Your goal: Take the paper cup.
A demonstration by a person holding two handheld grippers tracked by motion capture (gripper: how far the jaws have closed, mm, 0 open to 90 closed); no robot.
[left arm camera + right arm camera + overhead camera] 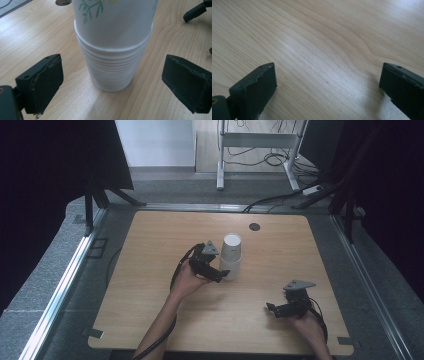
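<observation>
We read no brand or writing on the stack of paper cups (231,256); its only marking is a green leafy sprig print, seen near the top of the left gripper view (91,8). The stack stands upright near the middle of the table (150,285), many cups nested so that their rims form tight white ridges down the lower part. We cannot see into the top cup well enough to tell what it holds.

Our left claw (220,272) is spread wide around the foot of the stack, one jaw on either side and neither touching it, with bare wood showing in the gaps. Our right claw (272,310) sits well apart, near the table's front right, also spread wide over bare wood and holding nothing; in the left gripper view its black tip shows beyond the cups (196,11).

A small dark round hole (254,226) lies in the table behind the stack. Nothing stands between either claw and the cups.
</observation>
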